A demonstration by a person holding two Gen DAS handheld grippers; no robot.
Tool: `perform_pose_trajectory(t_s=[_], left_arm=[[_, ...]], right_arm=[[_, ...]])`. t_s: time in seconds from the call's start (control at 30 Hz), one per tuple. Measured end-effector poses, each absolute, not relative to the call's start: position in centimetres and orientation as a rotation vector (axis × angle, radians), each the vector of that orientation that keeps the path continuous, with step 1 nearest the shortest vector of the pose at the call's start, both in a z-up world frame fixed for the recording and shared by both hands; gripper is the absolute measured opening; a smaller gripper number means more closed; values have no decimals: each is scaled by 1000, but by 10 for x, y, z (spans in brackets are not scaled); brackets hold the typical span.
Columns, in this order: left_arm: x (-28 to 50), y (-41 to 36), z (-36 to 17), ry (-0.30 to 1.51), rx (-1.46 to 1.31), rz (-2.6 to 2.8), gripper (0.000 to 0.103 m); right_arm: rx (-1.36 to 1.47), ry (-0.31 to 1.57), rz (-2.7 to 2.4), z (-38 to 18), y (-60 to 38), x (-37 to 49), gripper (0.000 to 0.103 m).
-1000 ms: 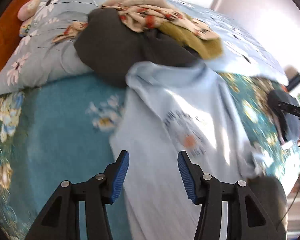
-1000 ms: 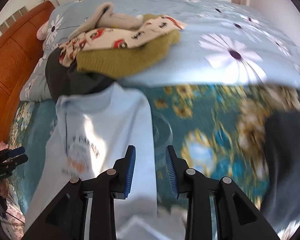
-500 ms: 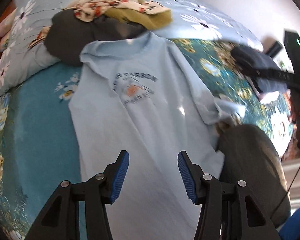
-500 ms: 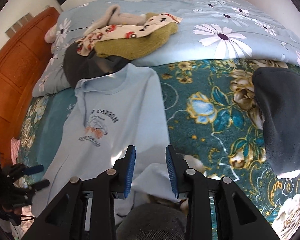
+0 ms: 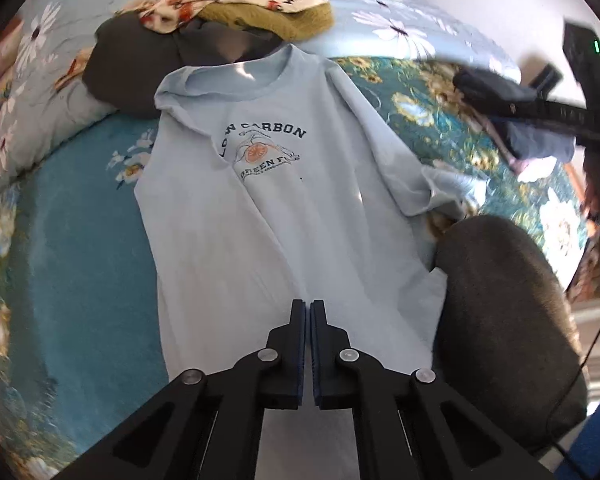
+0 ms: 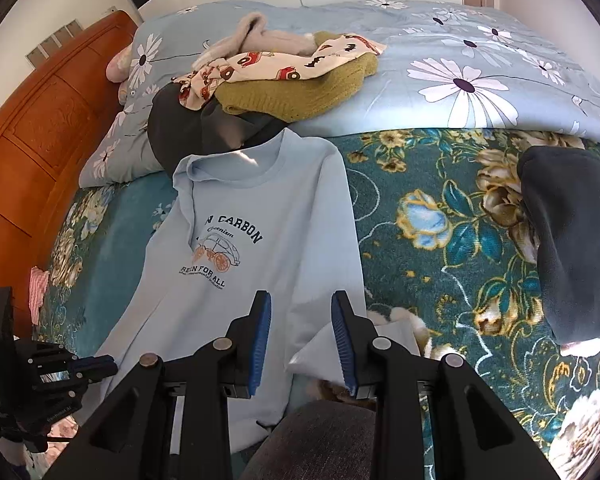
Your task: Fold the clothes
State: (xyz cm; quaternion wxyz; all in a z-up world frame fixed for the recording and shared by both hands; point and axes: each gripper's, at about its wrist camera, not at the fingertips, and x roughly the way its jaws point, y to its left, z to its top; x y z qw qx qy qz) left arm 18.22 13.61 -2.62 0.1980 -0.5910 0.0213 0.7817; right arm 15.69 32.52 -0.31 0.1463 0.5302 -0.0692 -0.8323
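A light blue T-shirt [image 5: 284, 216] [image 6: 260, 240] with a "LOW CARBON" car print lies face up on the teal floral bedspread [image 5: 68, 240]. Its collar points away from me and its right sleeve [image 5: 432, 188] is crumpled. My left gripper [image 5: 310, 308] hovers over the shirt's lower middle, jaws shut, with no cloth visible between the pads. The right wrist view shows it small at the lower left [image 6: 100, 364]. My right gripper [image 6: 300, 300] stands partly open above the shirt's right edge, with nothing pressed between its pads.
Beyond the collar is a heap of clothes: an olive knit [image 6: 300, 92], a cream patterned cloth [image 6: 276, 64] and a dark grey garment [image 5: 132, 68]. A navy garment [image 6: 572, 240] lies right. A grey-brown fabric mound [image 5: 500, 300] sits near. The wooden headboard [image 6: 40, 140] stands left.
The left jaws have closed from wide open to shut. Both views have drawn back from the clothes heap, so the whole shirt front now shows. The right jaws keep the same gap.
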Motion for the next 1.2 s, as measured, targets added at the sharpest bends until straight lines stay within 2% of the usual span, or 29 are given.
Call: perform_pose_trajectory(t_s=[0.2,0.57,0.97,1.2], left_arm=[[175,100,-2,-124,-1580,2286,2],[131,-30,19,-282,-1555,2649,2],[60,-187,-25,-319,-1764,2926,2],[24,-240,-68,-410,-1948,2921,2]], right_arm=[[1529,-205,-2407,-2,328,157,32],[1600,-202,-2411,-13,337,152,32],[1745,-203,-2473,-23,371,143,32],[1876,-156,-2435,-47,380,136,32]])
